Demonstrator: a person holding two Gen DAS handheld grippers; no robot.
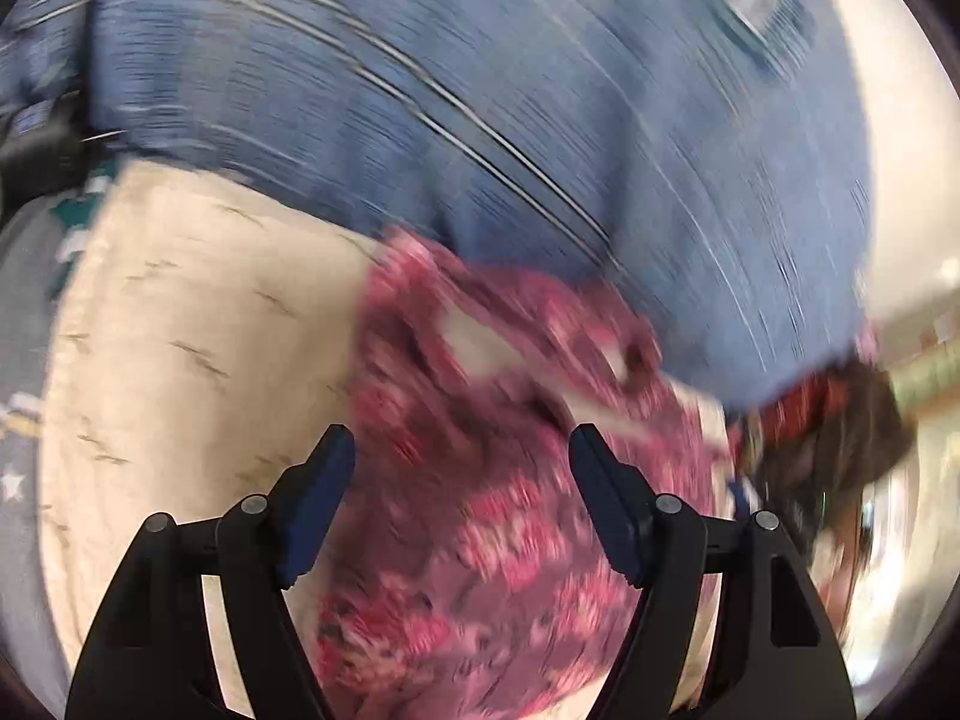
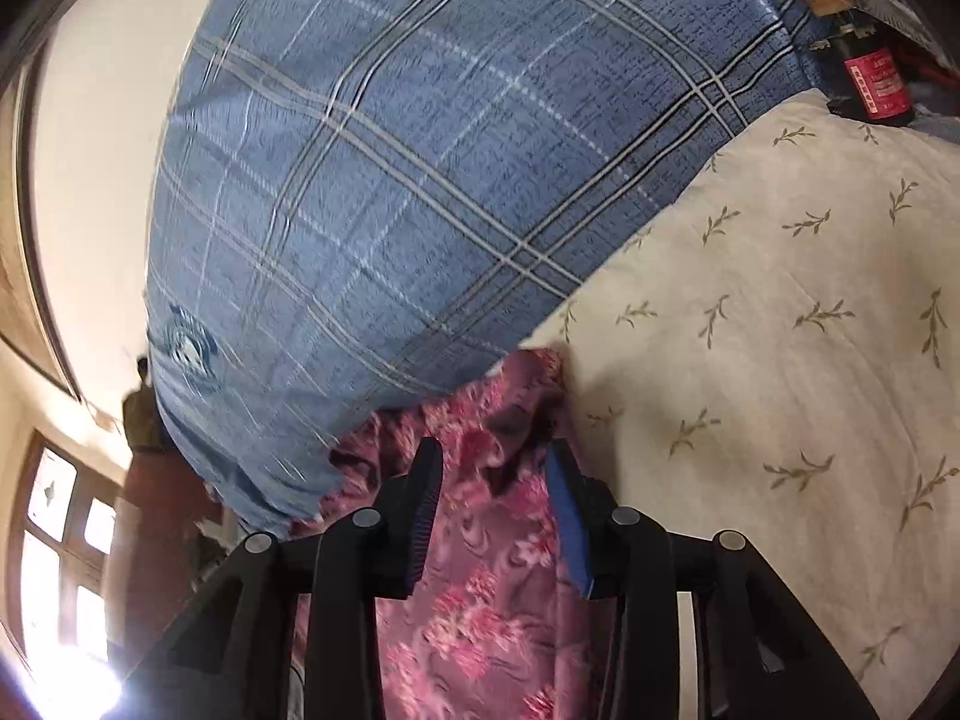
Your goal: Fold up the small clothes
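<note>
A pink and maroon floral garment (image 1: pixel 492 540) lies crumpled on a cream sheet with leaf sprigs (image 1: pixel 180 330). My left gripper (image 1: pixel 462 432) hangs over it with its jaws wide apart, and the cloth shows below the gap, blurred. In the right wrist view the same garment (image 2: pixel 480 600) runs under my right gripper (image 2: pixel 495 447). Those jaws stand apart with cloth visible between them, and the blue pads do not press on it. The garment's far edge touches a blue plaid cushion (image 2: pixel 420 180).
The big blue plaid cushion (image 1: pixel 480 90) fills the space behind the garment. The cream sheet (image 2: pixel 780 300) spreads out beside it. A dark bottle with a red label (image 2: pixel 879 84) stands at the sheet's far corner. A window (image 2: pixel 60 540) glows at lower left.
</note>
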